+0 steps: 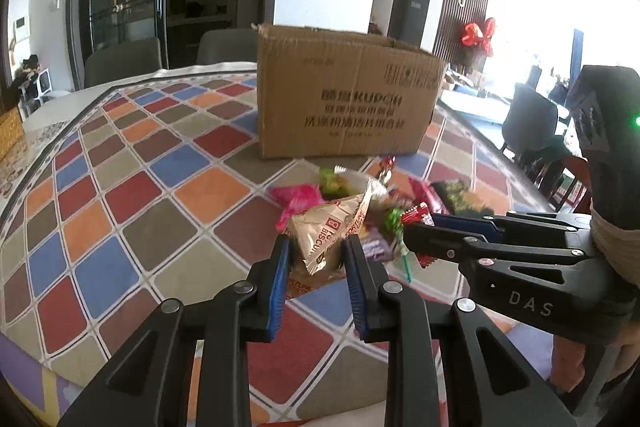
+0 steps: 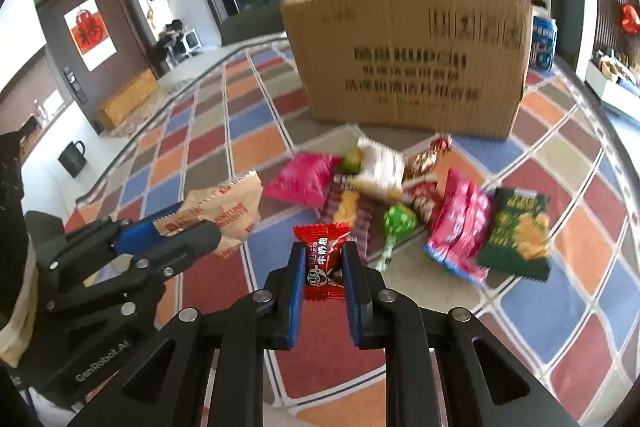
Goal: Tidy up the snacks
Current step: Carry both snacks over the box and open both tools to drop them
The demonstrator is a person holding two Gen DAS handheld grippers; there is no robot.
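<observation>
my left gripper (image 1: pixel 316 259) is clamped on a tan biscuit packet (image 1: pixel 326 237), my right gripper (image 2: pixel 323 267) on a red candy (image 2: pixel 322 259), both lifted with the cardboard box (image 2: pixel 408 59) at twelve o'clock. the candy looks thinly pinched, so a jolt could drop it short. the box's inside is hidden.

"KUDOH" on cardboard box (image 1: pixel 344 95); "FORTUNE BISCUITS" on beige packet (image 1: pixel 326 239); "DAS" on right gripper (image 1: pixel 416 233).

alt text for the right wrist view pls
The right tool grips a red wrapped candy above a checkered tablecloth. Ahead lie loose snack packets before a cardboard box; the left tool holds a tan biscuit packet.
</observation>
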